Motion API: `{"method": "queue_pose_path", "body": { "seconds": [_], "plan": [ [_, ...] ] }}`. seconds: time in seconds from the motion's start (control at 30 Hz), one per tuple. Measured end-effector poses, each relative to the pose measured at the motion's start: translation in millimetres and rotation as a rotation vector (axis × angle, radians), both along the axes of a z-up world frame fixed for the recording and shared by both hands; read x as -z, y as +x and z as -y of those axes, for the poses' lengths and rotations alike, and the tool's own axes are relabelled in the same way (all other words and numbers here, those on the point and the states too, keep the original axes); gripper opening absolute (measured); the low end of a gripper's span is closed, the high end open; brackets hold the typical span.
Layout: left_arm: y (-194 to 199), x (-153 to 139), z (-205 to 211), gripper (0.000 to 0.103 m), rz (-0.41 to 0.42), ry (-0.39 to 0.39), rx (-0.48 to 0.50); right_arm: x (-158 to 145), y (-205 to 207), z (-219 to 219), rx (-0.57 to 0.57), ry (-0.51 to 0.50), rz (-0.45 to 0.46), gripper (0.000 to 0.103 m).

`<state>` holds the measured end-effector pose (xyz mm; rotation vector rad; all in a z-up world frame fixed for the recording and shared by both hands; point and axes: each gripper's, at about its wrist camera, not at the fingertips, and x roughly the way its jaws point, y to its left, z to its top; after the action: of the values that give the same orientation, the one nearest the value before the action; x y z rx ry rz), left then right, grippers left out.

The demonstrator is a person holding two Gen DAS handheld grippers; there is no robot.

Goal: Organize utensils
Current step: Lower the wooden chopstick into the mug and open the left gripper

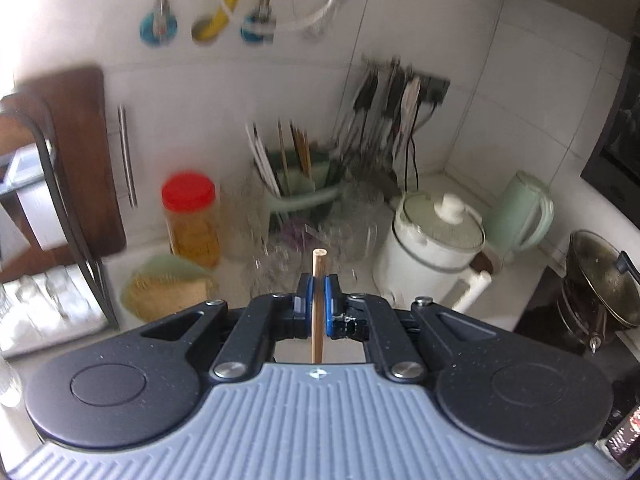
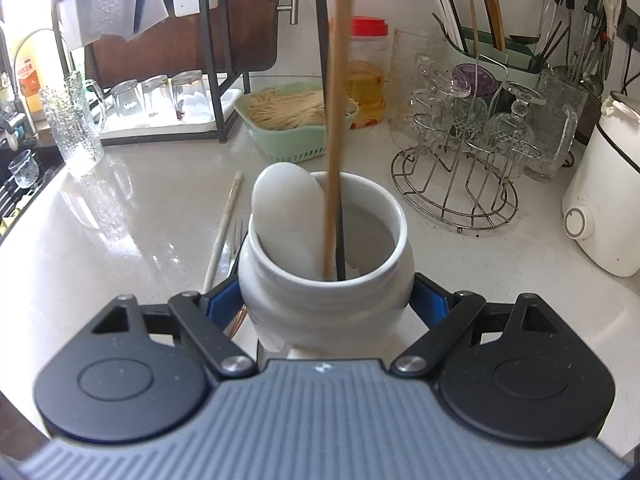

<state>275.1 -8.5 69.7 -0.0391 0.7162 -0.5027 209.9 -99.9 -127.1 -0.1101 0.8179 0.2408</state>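
Left hand-held gripper [image 1: 316, 300]: pinching wooden chopstick [image 1: 318, 304] mid-shaft; light, stiff, slim. Right hand-held gripper [image 2: 326, 304]: clamped round white jar [image 2: 326, 280]; heavy, slick, breakable.

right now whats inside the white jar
A white spoon, a wooden chopstick and a black chopstick stand in the jar. Its near wall hides the bottom and their lower ends.

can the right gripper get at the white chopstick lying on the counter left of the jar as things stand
Probably not yet: the right gripper is shut on the white ceramic jar, so its jaws are occupied. The white chopstick itself lies uncovered on the counter.
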Motion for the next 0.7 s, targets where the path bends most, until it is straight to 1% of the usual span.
{"method": "queue_pose_path", "body": {
  "seconds": [0.13,0.2,0.27,0.37,0.5,0.57,0.7],
  "plan": [
    [10.9,12.6,7.4,0.007,-0.068,0.074,0.045,0.2,-0.2,0.0,-0.005,-0.001,0.003,0.09],
    [15.7,16.3,10.2,0.007,-0.11,0.09,0.067,0.4,-0.4,0.2,-0.003,0.001,0.006,0.09],
    [21.8,20.5,13.2,0.007,-0.184,0.082,0.097,0.4,-0.5,-0.1,-0.002,0.002,0.006,0.09],
    [25.1,24.9,21.5,0.007,-0.253,0.091,0.134,0.3,-1.0,-0.3,-0.002,0.003,0.008,0.09],
    [23.9,29.4,32.9,0.007,-0.281,0.147,0.171,0.3,-0.6,0.1,-0.006,0.003,0.009,0.09],
    [25.2,33.3,34.2,0.007,-0.315,0.156,0.175,0.1,0.0,0.2,-0.009,0.003,0.009,0.09],
    [27.5,41.3,37.1,0.007,-0.355,0.183,0.181,0.0,-1.0,0.6,-0.014,0.004,0.012,0.09]
  ]
}}
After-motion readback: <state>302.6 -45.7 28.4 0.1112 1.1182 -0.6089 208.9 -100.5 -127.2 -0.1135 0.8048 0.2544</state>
